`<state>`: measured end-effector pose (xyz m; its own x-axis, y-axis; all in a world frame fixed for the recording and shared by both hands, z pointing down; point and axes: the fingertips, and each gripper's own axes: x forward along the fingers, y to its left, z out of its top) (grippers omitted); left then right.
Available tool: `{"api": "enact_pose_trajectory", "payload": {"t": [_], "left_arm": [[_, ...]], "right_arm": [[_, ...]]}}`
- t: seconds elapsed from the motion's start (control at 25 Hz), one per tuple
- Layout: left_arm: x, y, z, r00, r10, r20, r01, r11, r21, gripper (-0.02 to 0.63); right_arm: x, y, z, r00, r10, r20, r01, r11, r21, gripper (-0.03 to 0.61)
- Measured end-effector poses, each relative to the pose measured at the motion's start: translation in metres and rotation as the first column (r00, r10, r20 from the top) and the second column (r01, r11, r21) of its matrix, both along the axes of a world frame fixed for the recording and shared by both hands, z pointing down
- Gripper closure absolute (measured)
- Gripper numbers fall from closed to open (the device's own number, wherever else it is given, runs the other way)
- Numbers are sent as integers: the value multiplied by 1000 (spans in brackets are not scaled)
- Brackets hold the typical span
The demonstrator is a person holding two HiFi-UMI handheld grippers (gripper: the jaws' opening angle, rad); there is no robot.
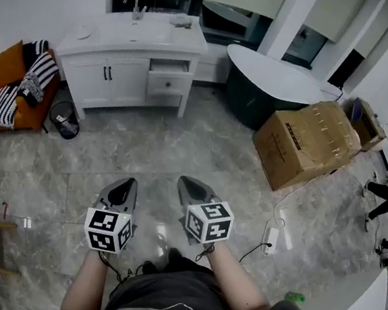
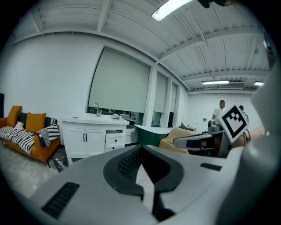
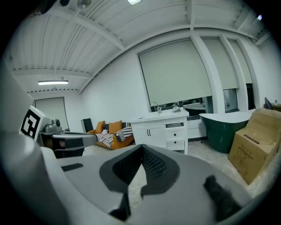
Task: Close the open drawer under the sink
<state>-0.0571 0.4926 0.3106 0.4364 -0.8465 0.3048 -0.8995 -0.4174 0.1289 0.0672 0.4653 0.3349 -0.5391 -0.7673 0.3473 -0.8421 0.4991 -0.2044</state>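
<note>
White vanity drawer (image 1: 170, 66) upper left, ajar, contents unseen, left claw (image 1: 127, 184) closed, empty, right claw (image 1: 191, 186) closed, empty, lower centre.

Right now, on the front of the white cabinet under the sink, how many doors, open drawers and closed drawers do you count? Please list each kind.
Cabinet doors: 2
Open drawers: 1
Closed drawers: 1
Total: 4
</note>
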Motion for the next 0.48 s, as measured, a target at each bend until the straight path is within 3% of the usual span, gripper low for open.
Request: {"api": "enact_pose_trajectory", "payload": {"t": [0.32, 0.48], "left_arm": [[-8, -2, 5, 1000, -7, -2, 7, 1000, -6, 600], [-15, -7, 14, 1000, -1, 5, 1, 1000, -20, 600]], "right_arm": [[-8, -1, 5, 1000, -13, -8, 13, 1000, 9, 554], [-9, -10, 7, 999, 12, 51, -13, 1000, 7, 554]]}}
